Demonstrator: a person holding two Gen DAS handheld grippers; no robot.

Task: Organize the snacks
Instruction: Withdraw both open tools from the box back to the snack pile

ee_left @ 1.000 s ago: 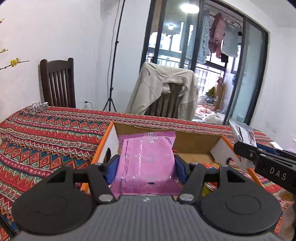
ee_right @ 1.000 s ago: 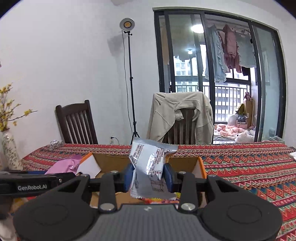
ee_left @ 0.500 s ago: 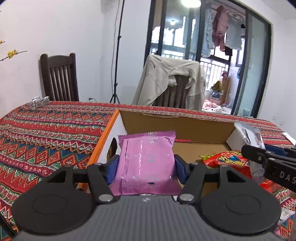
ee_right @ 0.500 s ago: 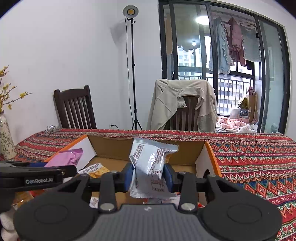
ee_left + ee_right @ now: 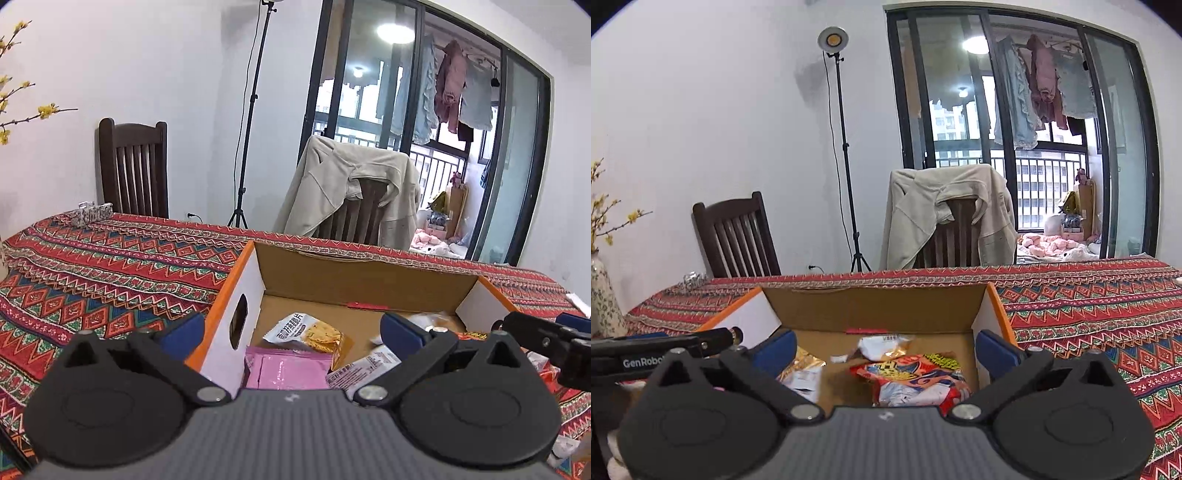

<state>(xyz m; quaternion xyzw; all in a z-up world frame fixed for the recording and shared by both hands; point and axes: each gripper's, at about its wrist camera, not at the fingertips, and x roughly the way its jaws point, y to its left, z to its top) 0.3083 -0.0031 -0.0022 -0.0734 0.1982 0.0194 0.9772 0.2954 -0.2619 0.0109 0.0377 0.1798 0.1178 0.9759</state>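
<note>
Your left gripper [image 5: 291,326] is opening, jaws wide apart, nothing pinched between them. The pink pack [image 5: 286,371] lies loose in the box [image 5: 354,275], bottom centre of the left view, against the white side wall. Behind it sits a cracker pack [image 5: 314,332]. Your right gripper [image 5: 885,347] is opening too, holding nothing; below it a red bag [image 5: 916,380] rests on the box floor (lower centre). The box stands on the cloth [image 5: 1089,314].
</note>
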